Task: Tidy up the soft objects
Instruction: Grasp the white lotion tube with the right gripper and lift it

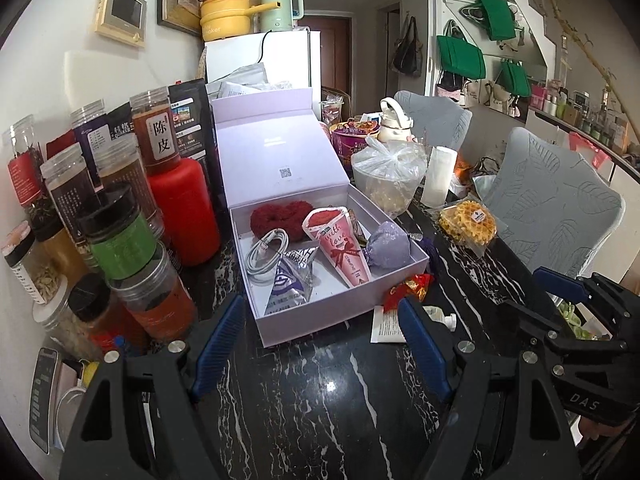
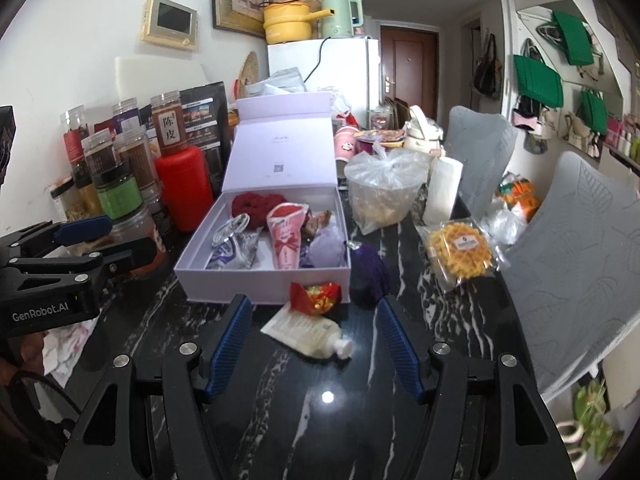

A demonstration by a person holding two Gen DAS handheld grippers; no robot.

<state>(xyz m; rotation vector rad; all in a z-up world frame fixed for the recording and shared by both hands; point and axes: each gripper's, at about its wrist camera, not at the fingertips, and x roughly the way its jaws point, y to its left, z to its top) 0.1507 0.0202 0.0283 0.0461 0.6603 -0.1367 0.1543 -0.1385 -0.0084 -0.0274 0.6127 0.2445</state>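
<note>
An open pale lilac box [image 1: 320,320] [image 2: 224,284] stands on the black marbled table. It holds a red scrunchie [image 1: 276,216], a white cable [image 1: 266,254], a silver-purple pouch [image 1: 290,284], a pink cone wrapper [image 1: 344,248] and a purple sachet [image 1: 390,244]. In front of the box lie a red candy packet [image 2: 316,298] and a white capped squeeze pouch [image 2: 308,332]. Beside them is a dark purple tassel bag [image 2: 368,276]. My right gripper [image 2: 314,302] hovers open over the squeeze pouch, not touching it. My left gripper [image 1: 320,302] is open before the box, holding nothing.
Jars and a red bottle [image 1: 182,208] crowd the table's left side. Behind the box sit a bagged container [image 1: 388,176], a paper roll [image 1: 440,176] and a wrapped waffle [image 2: 460,252]. Grey chairs [image 2: 572,248] line the right edge. The right gripper [image 1: 536,296] shows at the left wrist view's right.
</note>
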